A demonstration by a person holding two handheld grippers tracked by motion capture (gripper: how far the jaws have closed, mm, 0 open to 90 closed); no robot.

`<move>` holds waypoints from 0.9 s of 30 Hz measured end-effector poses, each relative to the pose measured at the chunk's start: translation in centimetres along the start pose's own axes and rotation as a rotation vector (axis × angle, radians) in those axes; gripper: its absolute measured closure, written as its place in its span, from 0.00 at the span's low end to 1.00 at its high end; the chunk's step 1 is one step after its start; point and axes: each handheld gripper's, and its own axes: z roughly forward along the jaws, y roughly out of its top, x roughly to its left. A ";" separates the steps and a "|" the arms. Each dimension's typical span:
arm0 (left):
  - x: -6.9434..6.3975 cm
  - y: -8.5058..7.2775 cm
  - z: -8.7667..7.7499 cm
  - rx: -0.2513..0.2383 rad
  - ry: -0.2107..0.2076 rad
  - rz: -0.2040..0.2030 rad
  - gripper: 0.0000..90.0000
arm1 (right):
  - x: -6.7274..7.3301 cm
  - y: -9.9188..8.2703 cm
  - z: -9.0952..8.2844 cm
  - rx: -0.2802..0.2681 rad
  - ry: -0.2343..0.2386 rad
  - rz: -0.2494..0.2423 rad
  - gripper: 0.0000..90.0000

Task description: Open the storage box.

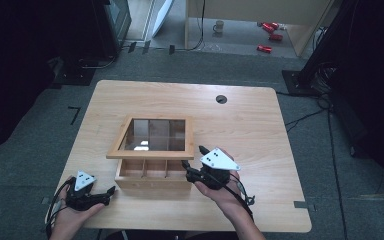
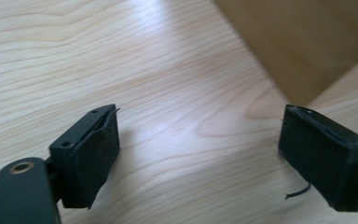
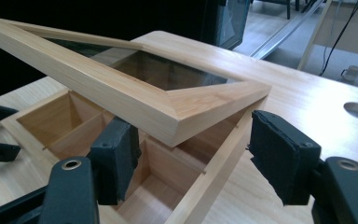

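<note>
right hand-held gripper (image 1: 194, 164) under box lid (image 1: 152, 136)

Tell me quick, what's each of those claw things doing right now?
Left gripper: open, holding nothing, above the bare table.
Right gripper: open, jaws either side of the wooden box's raised glass lid, not clamped.

White mug (image 1: 219, 26) on floor, red objects (image 1: 269, 31) nearby, black cables (image 1: 305, 117)
</note>
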 end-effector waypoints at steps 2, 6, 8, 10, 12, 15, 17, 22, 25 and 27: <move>0.4 -0.1 -0.1 -0.003 0.010 -0.011 0.15 | -0.1 0.4 0.1 -0.004 0.000 -0.004 0.37; 0.9 -0.4 -0.1 -0.017 0.006 -0.012 0.15 | -0.3 0.9 0.3 -0.001 -0.001 -0.008 0.36; 1.0 -0.4 -0.1 -0.019 0.009 -0.017 0.16 | -0.5 1.4 0.4 -0.004 -0.002 -0.016 0.35; 1.0 -0.4 -0.1 -0.018 0.009 -0.017 0.16 | -0.6 1.6 0.5 -0.005 -0.001 -0.016 0.35; 1.0 -0.4 -0.1 -0.018 0.011 -0.019 0.16 | -0.8 2.2 0.5 -0.014 -0.001 -0.019 0.34; 1.0 -0.4 -0.1 -0.019 0.011 -0.022 0.16 | -1.0 2.6 0.6 -0.024 0.000 -0.017 0.33; 1.0 -0.3 -0.1 -0.018 0.012 -0.022 0.16 | -1.3 3.0 0.8 -0.032 -0.001 -0.020 0.32; 1.0 -0.3 -0.1 -0.018 0.012 -0.020 0.16 | -2.0 4.1 1.3 -0.043 -0.026 -0.050 0.29; 1.0 -0.3 -0.1 -0.018 0.013 -0.022 0.16 | -2.5 4.7 1.6 -0.064 -0.019 -0.049 0.29; 1.0 -0.3 0.0 -0.018 0.016 -0.022 0.16 | -2.7 5.1 1.8 -0.074 -0.022 -0.065 0.30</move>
